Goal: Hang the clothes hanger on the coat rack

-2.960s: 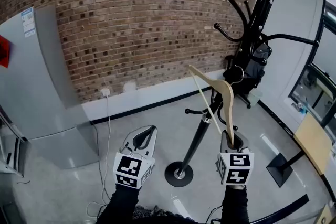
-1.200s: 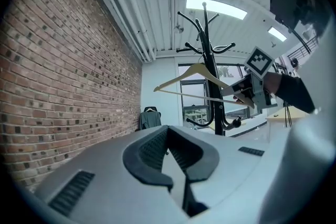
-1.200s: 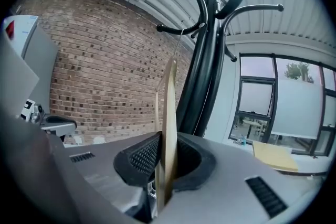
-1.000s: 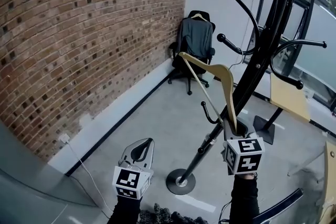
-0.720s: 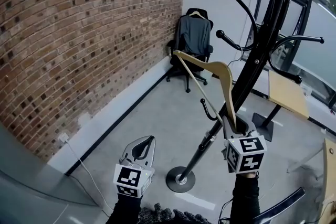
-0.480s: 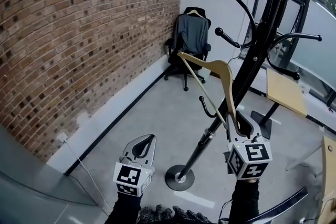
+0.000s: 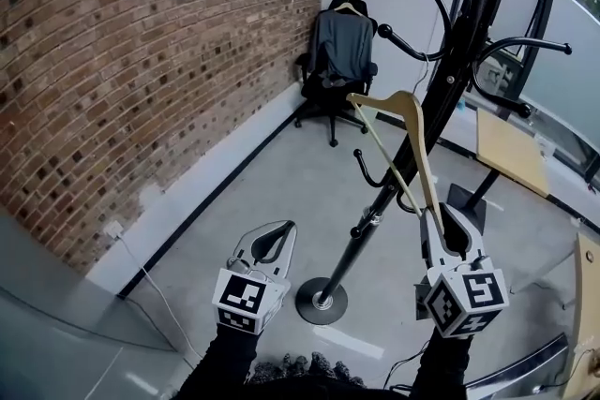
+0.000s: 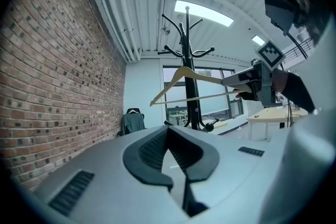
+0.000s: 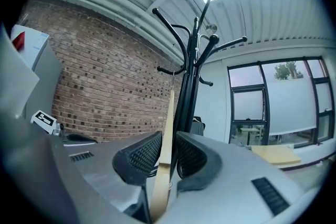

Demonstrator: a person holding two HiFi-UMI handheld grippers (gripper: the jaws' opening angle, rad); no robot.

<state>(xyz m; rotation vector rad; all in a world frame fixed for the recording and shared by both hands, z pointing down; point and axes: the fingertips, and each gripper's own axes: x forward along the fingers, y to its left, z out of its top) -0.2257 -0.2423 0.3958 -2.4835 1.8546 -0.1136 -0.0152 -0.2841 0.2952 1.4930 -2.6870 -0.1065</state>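
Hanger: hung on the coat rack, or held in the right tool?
Held: the right tool is shut on the wooden hanger's end, beside the coat rack. Whether it touches the rack: cannot tell.

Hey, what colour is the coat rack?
The coat rack is black, clearest in the head view.

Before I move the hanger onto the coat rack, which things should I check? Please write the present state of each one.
1. Right gripper shut on the hanger: ok.
2. Left gripper shut, holding nothing and clear of the hanger: ok.
3. Rack standing upright: ok.
4. A bare peg close to the hanger: ok.
5. Hanger already over a peg: cannot tell, its top is too thin to see.
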